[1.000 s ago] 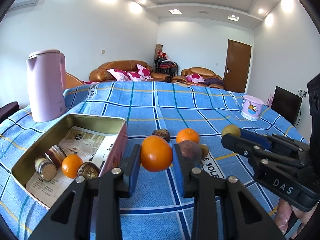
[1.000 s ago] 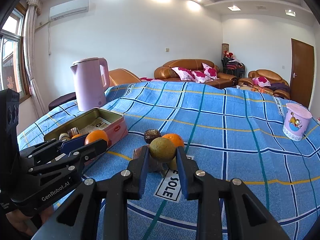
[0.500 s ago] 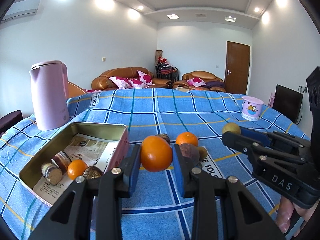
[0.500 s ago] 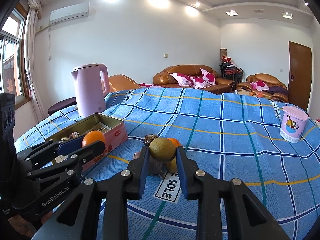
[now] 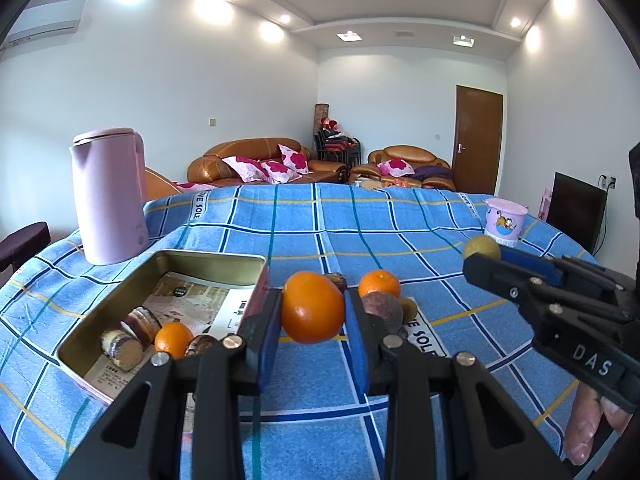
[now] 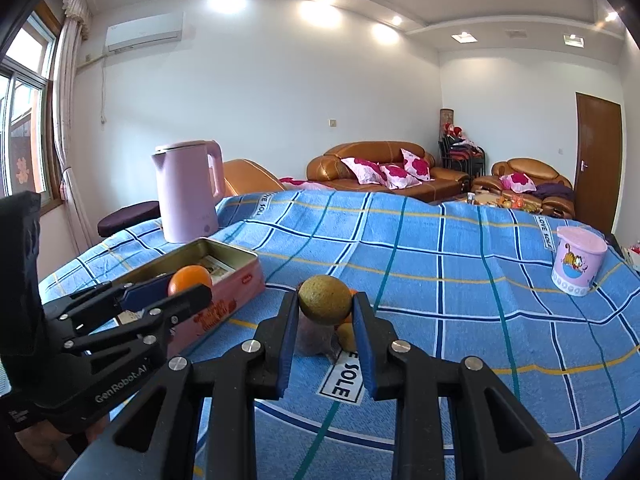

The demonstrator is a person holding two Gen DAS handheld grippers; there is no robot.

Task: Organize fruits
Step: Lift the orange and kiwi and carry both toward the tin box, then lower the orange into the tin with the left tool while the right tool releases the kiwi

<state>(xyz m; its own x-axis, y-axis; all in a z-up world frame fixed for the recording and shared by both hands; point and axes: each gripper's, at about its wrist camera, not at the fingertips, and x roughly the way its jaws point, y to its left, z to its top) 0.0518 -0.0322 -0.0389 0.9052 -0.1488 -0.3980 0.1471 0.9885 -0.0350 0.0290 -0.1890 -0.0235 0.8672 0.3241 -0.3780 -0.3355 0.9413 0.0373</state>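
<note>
Sitting at the left on the blue checked desk (image 5: 400, 248), the open tin (image 5: 168, 264) already holds one small orange (image 5: 173, 340) and a few brown pieces I cannot name, so part of the sorting looks done. Just right of the tin, the left hand-held gripper (image 5: 312, 320) pinches a large orange (image 5: 312, 307) in the air, beside the tin's near corner and not yet over it. Further right, a loose cluster waits on the cloth: another orange (image 5: 379, 282), a dark purple fruit (image 5: 382, 310) and a small yellowish one (image 5: 409, 309). At the far right, the right hand-held gripper (image 6: 325, 316) is clamped on a greenish-yellow fruit (image 6: 325, 300), held above that cluster. Both carried fruits and the cluster remain to be placed, I judge.
</note>
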